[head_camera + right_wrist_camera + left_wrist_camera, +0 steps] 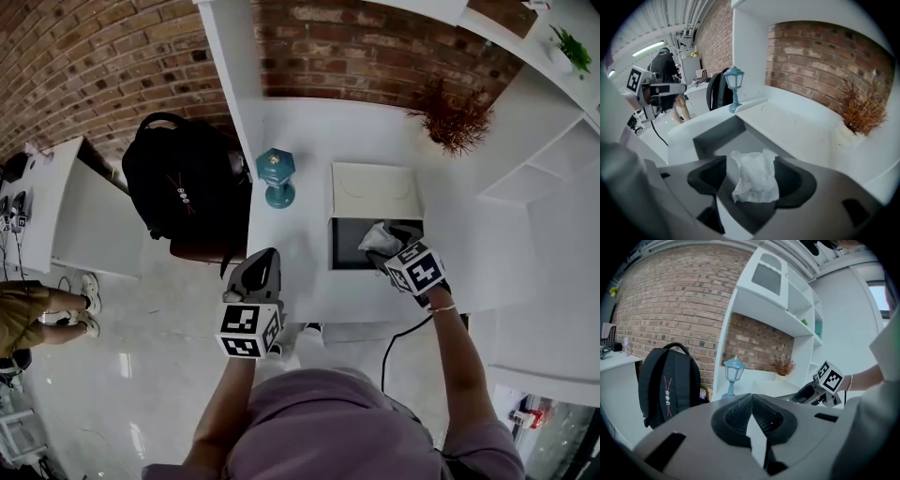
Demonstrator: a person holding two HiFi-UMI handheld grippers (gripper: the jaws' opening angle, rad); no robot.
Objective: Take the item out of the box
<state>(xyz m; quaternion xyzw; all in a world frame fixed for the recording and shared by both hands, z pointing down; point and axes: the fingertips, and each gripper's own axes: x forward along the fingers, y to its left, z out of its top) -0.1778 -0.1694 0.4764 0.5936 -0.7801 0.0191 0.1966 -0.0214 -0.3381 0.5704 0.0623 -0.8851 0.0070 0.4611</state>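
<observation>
A white box (333,246) with a dark inside stands on the white desk (300,141), its lid (375,192) folded back. My right gripper (389,255) is over the box's right part. A crumpled white paper wad (754,176) lies between its wide-set jaws. The wad leans on the right pad (787,180), and a gap shows at the left pad (710,176). In the head view the wad (380,237) shows just above the box opening. My left gripper (262,262) hangs off the desk's front left, shut and empty, with its pads (740,413) meeting at the tips.
A blue lantern (276,176) stands left of the box. A black backpack (183,178) sits on a chair beside the desk. A dried plant (457,122) is at the back right and white shelves (548,178) at the right. A person's legs (47,314) are far left.
</observation>
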